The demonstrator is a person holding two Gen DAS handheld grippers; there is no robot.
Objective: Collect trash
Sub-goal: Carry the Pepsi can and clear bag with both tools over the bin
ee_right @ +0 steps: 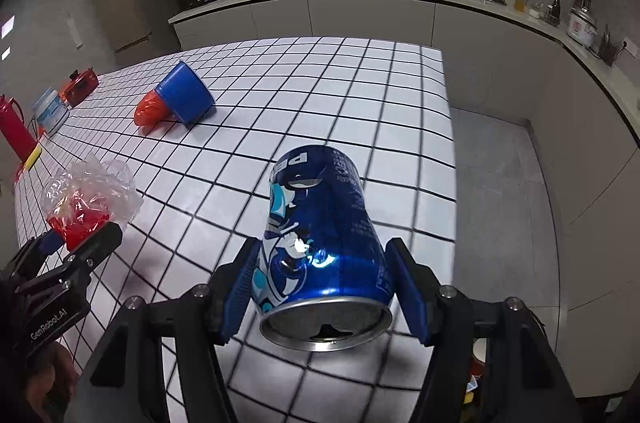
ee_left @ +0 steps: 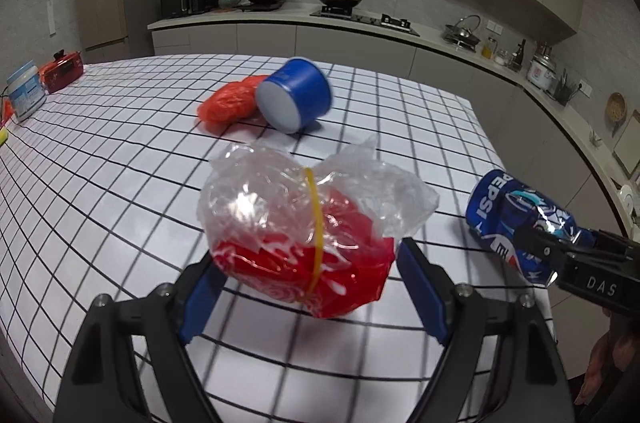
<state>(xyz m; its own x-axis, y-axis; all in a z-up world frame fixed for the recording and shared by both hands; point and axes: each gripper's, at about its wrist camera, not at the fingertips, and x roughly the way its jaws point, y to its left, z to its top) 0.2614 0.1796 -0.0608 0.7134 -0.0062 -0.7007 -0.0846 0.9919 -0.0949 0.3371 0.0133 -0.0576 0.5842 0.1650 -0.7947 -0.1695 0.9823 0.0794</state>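
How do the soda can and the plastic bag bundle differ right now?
The soda can is rigid blue metal; the plastic bag bundle is soft, crumpled clear film over red, tied with a yellow band. The can sits in the right tool, the bundle in the left tool. Both appear lifted above the checked table.

The left gripper (ee_left: 304, 287) and the right gripper (ee_right: 320, 287) look the same: black plastic arms with round silver screws and flat blue pads on the jaws. White letters say "DAS" on one side and "GenRobot.AI" on the other. A bit of skin shows on the hand (ee_left: 600, 375) at the edge.
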